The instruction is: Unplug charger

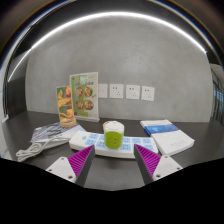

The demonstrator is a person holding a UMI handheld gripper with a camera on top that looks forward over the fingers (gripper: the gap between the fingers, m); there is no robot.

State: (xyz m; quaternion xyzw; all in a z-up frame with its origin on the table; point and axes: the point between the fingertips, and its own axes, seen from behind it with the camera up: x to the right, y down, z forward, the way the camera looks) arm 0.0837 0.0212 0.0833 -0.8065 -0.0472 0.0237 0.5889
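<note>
A row of white wall sockets (pixel 131 92) sits on the grey wall beyond the table. I cannot make out a charger plugged into any of them. A white cable (pixel 32 150) lies on the dark table, left of the fingers. My gripper (pixel 114 163) is open and empty, low over the table, with its purple pads (pixel 81 158) well apart. A green and white cup (pixel 114 139) stands just ahead, between the fingers' lines, on a blue and white patterned sheet (pixel 95 140).
Two picture leaflets on stands (pixel 82 94) lean near the wall at the left. A clear plastic bag (pixel 50 133) lies by the cable. Stacked booklets (pixel 160 129) and a white pad (pixel 172 145) lie at the right.
</note>
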